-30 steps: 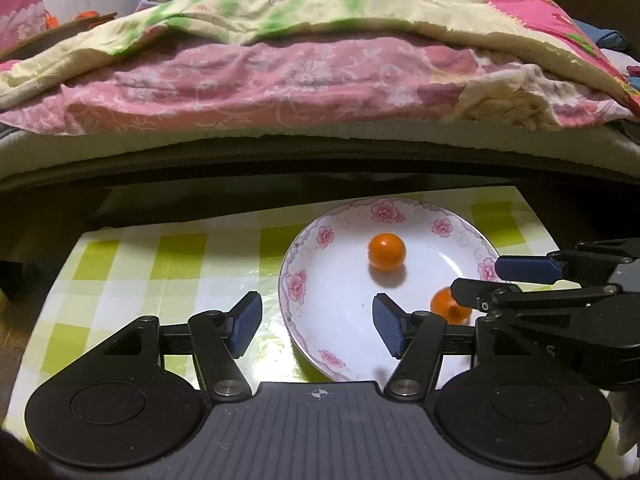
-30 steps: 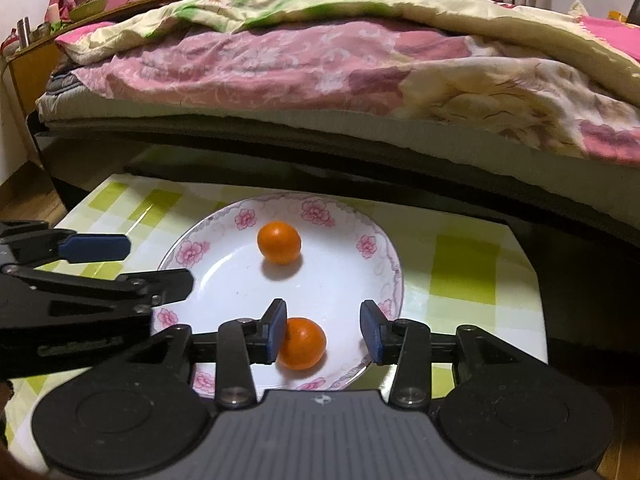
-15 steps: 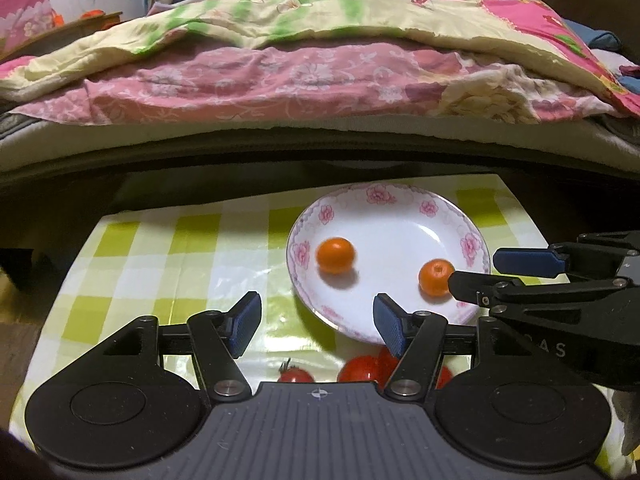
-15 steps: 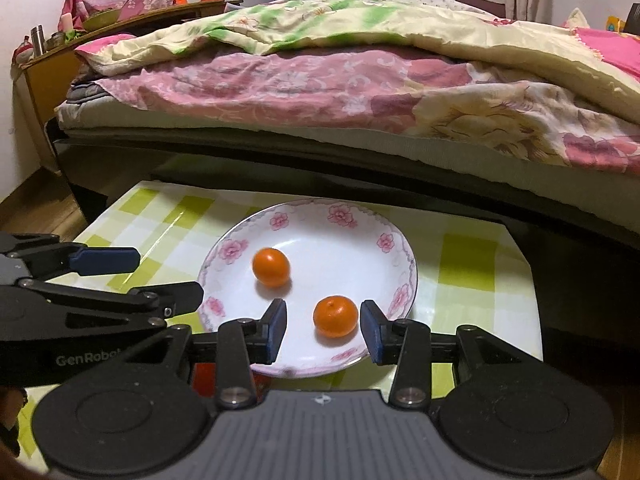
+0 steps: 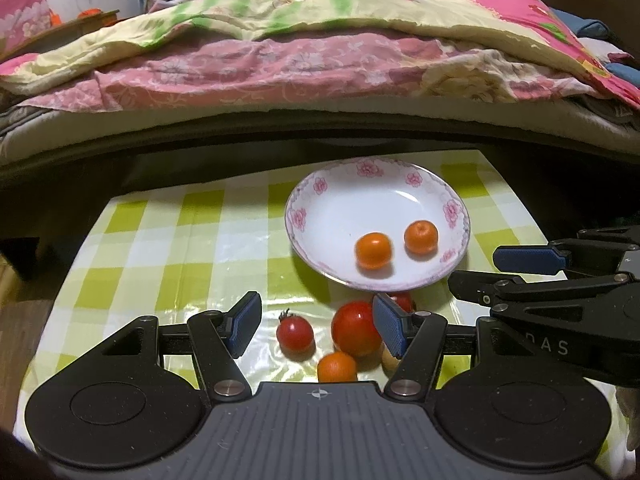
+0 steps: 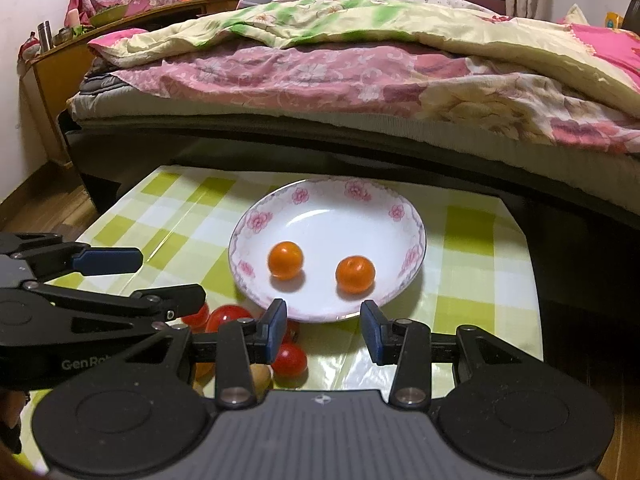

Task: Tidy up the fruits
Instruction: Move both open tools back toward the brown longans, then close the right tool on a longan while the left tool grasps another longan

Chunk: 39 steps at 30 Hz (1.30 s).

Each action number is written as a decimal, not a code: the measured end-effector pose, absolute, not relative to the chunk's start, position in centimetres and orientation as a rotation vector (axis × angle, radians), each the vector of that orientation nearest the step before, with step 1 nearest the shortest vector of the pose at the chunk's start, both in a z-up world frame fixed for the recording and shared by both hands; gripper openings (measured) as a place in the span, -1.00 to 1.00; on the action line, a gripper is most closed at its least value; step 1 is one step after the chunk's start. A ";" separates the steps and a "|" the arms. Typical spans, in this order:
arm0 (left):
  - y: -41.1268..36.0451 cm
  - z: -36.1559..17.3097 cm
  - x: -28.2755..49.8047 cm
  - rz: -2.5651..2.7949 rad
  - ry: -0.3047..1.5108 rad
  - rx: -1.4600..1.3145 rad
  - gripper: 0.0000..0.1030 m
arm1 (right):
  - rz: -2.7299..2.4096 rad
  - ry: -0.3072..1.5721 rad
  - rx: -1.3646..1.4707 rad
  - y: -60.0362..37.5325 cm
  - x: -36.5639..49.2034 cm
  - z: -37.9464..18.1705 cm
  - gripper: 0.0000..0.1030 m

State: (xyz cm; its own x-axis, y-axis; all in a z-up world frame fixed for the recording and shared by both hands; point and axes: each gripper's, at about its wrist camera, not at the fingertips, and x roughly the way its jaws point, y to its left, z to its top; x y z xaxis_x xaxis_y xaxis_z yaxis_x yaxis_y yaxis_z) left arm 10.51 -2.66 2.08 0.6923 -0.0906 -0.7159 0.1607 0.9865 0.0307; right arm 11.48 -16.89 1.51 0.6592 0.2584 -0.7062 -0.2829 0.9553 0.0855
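Note:
A white floral plate [image 5: 454, 212] [image 6: 412, 258] holds two oranges [image 5: 373, 250] [image 5: 421, 237], also seen in the right wrist view [image 6: 285, 260] [image 6: 355, 274]. Loose fruit lies on the cloth in front of it: a small tomato [image 5: 295, 333], a large tomato [image 5: 354, 328], a small orange [image 5: 337, 367]; tomatoes also show in the right wrist view [image 6: 289, 360] [image 6: 230, 316]. My left gripper [image 5: 316, 328] is open and empty over these fruits. My right gripper [image 6: 323, 336] is open and empty at the plate's near rim.
The low table has a green-and-white checked cloth [image 5: 160, 248] [image 6: 480, 248]. A bed with pink and yellow quilts [image 5: 320, 60] rises right behind the table. A wooden shelf with items [image 6: 120, 12] stands at the far left.
Both grippers have drawn back and up from the plate. The right gripper has left the orange on the plate. The loose tomatoes and small orange have come into view.

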 end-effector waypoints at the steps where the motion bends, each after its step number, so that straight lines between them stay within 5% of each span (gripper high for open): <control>1: -2.7 2.0 10.3 -0.142 0.797 0.094 0.34 | 0.306 0.797 -0.033 -16.9 11.3 1.5 -0.17; 35: 2.3 -0.3 6.1 -0.154 0.886 0.063 0.39 | 0.539 0.934 -0.163 -10.5 4.2 -2.2 -0.17; 39: 1.5 -0.8 6.4 -0.176 0.900 0.072 0.39 | 0.535 0.972 -0.186 -10.3 4.5 -3.2 -0.44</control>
